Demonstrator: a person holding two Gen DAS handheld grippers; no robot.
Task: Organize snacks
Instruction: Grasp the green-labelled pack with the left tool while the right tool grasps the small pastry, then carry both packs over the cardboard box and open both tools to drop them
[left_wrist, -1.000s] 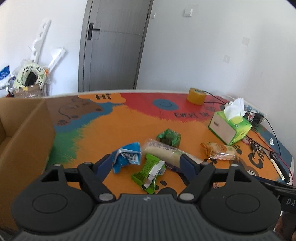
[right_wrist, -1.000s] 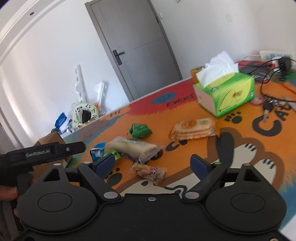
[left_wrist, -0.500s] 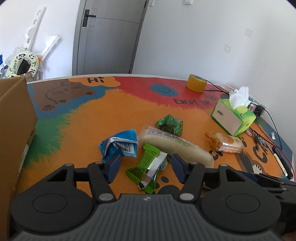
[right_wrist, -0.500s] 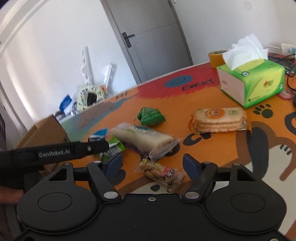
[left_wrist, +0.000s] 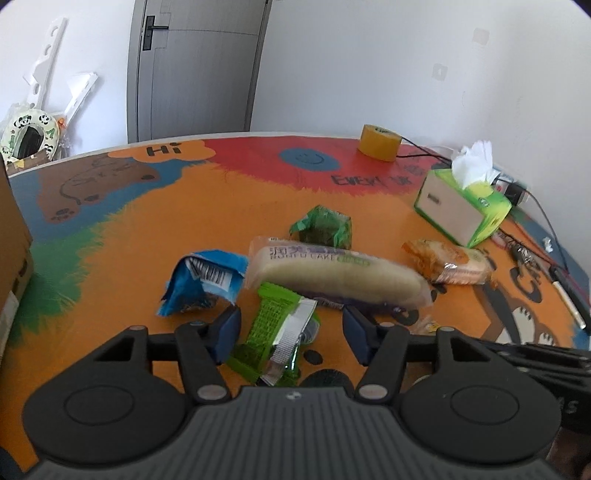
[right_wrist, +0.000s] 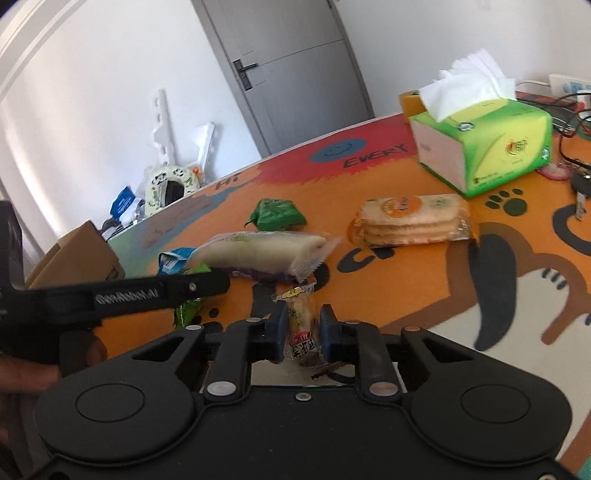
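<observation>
Snacks lying around long cake pack (left_wrist: 334, 278) reading "CAKE". Right gripper (right_wrist: 302, 326) pinching small snack packet (right_wrist: 301, 321), print unreadable. Left gripper (left_wrist: 291, 328) straddling green wrapper (left_wrist: 275, 334), half-spread, not pressing; wrapper text blurred.

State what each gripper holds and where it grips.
Right gripper pinches the small snack packet across its middle. Left gripper holds nothing.
</observation>
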